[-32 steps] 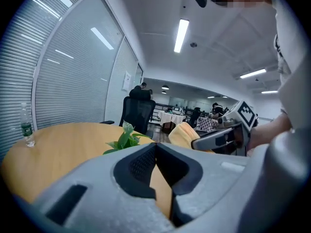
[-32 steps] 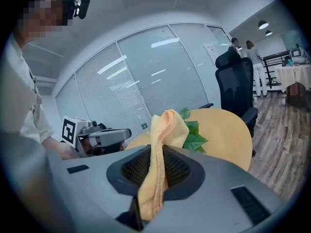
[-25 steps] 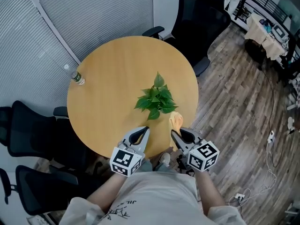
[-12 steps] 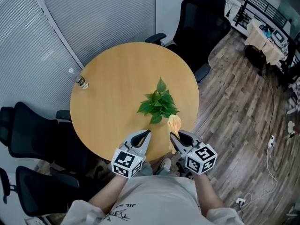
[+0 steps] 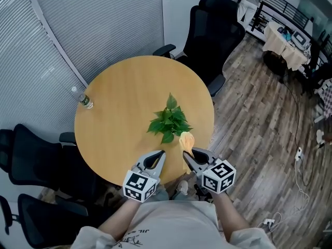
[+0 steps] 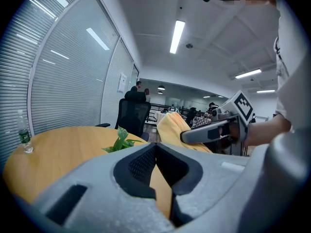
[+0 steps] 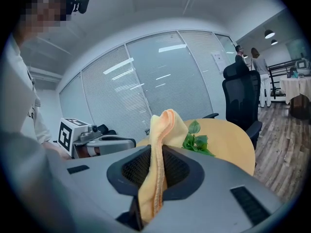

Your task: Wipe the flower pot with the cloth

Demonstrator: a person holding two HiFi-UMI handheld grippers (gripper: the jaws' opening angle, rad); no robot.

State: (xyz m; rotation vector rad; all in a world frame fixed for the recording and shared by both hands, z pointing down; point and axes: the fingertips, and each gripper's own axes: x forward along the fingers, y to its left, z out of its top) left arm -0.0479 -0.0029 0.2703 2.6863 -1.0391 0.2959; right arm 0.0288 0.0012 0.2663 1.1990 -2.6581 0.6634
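Wood-plank flooring and grey window blinds surround a round wooden table, seen from above in the head view. Black office chairs stand around it. Two hand-held grippers reach over the near edge of the table, side by side and apart. The left gripper has its jaws pressed together with nothing in them. The right gripper is clamped on a yellow-orange cloth, which sticks out ahead of its tips. Just ahead of both grippers, closer to the right one, sits the potted plant; its green leaves hide the pot. The cloth's far end lies just beside the nearest leaves; whether it touches them cannot be told. A small water bottle stands well off to the left of the left gripper, at the table's rim.

The left gripper view shows its dark jaw pads meeting, empty. The leaves show just ahead of them. The right gripper and the cloth are to the right, and the bottle is far left.

The right gripper view shows the cloth pinched between the pads, rising in a soft upright fold above them. The leaves peek out just to the right of the fold. The left gripper lies to the left.
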